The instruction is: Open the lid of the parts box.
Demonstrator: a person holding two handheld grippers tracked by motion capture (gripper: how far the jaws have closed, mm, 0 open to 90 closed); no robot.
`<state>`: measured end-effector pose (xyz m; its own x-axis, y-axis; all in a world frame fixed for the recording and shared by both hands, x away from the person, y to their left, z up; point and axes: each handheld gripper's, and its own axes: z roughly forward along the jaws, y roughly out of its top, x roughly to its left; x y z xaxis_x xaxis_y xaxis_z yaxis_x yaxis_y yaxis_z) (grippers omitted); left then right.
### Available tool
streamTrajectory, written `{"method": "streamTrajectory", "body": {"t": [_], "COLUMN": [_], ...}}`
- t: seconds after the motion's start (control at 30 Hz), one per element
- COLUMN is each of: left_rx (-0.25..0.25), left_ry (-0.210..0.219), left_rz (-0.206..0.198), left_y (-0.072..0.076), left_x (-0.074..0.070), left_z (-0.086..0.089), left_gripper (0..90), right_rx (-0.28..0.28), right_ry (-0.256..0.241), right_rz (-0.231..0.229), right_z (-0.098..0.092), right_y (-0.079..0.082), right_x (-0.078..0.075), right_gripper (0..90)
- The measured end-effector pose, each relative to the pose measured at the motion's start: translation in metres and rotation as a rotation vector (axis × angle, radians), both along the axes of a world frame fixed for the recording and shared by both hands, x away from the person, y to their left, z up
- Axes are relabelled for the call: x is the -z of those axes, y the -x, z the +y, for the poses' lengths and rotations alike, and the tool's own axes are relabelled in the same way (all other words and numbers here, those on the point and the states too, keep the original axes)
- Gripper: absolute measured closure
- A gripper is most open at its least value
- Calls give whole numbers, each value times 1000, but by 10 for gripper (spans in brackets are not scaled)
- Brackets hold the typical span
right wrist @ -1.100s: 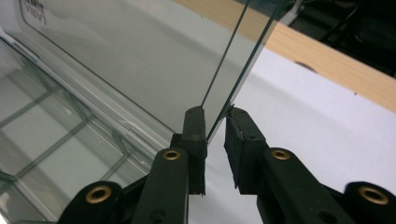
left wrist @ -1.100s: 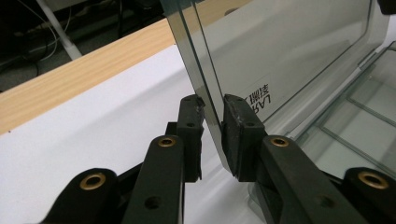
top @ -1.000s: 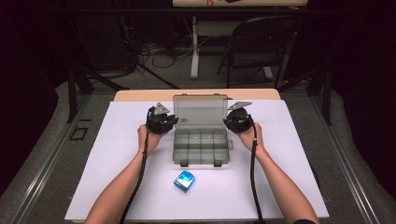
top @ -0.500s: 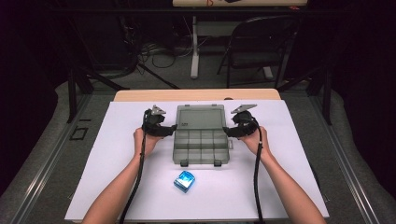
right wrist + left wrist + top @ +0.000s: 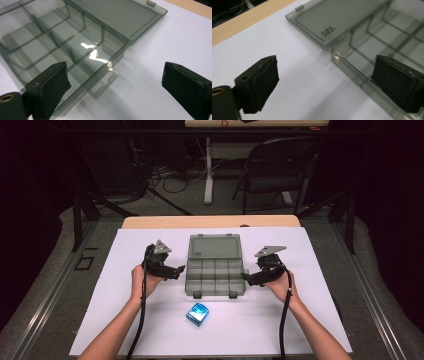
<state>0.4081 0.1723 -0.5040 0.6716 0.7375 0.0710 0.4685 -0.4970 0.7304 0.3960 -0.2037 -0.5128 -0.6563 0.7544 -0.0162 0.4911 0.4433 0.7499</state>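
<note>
Open organizer box (image 5: pixel 215 270) on bench (image 5: pixel 125 320); left hand-held gripper (image 5: pixel 179 270) and right hand-held gripper (image 5: pixel 246 277) flank it, jaws apart, seemingly not gripping.

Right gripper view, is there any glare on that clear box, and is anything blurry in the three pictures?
Right gripper view: white glare patches sit on the box floor, and the near claw pads look soft. Left gripper view: no strong glare; the box lid is fairly sharp, the pads blurred. High view: the table sheet is evenly lit, the room behind dark.
</note>
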Motion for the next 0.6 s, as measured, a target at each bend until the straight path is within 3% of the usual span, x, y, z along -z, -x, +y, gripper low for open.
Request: {"method": "streamTrajectory", "body": {"t": [0.2,0.4,0.6], "left_rx": [-9,-37,-43], "left_ry": [-17,-19,-20], "left_rz": [-30,-16,-8], "left_y": [28,46,57], "left_x": [3,9,11], "left_z": [15,30,34], "left_gripper": [5,4,3], "right_rx": [8,-8,-11], "right_ry": [2,0,10], "right_rz": [-14,-5,3], "right_z": [-5,-11,-15], "right_y": [15,29,37], "right_x": [1,5,10], "right_gripper": [16,1,0]}}
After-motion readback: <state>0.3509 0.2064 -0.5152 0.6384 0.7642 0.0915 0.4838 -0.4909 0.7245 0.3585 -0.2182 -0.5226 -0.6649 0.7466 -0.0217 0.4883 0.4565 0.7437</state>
